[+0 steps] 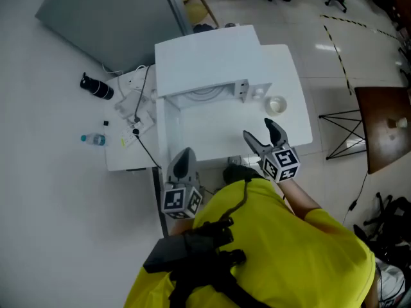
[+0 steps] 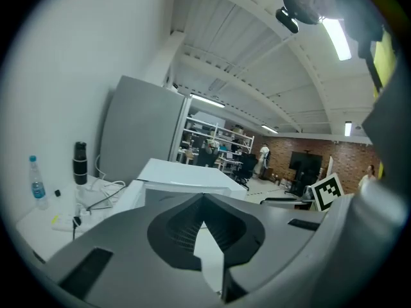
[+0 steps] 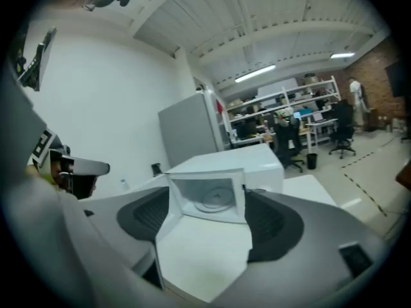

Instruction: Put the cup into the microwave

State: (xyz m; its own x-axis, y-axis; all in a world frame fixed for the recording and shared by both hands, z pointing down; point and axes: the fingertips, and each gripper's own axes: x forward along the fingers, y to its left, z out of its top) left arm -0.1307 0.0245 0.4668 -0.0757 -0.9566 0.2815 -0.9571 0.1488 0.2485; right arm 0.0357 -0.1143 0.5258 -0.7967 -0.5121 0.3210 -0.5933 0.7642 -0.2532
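Holds the left hand-held gripper [image 1: 185, 155] clenched and empty by the near edge of the white desk [image 1: 298, 131], the right hand-held gripper [image 1: 259, 129] spread, nothing between its jaws. Farther on, finds the small pale round cup [image 1: 277, 103] on the desk, just right of the open white microwave oven [image 1: 212, 59]. Risks toppling that light cup by closing off-centre.

No words, brands or numbers can be read anywhere. The cube [image 1: 180, 201] on the left gripper [image 1: 184, 154] and the cube [image 1: 281, 163] on the right gripper [image 1: 258, 128] carry only black-and-white square patterns, no letters. The bottle [image 1: 94, 139] on the counter [image 1: 122, 158] has a label too small to read.
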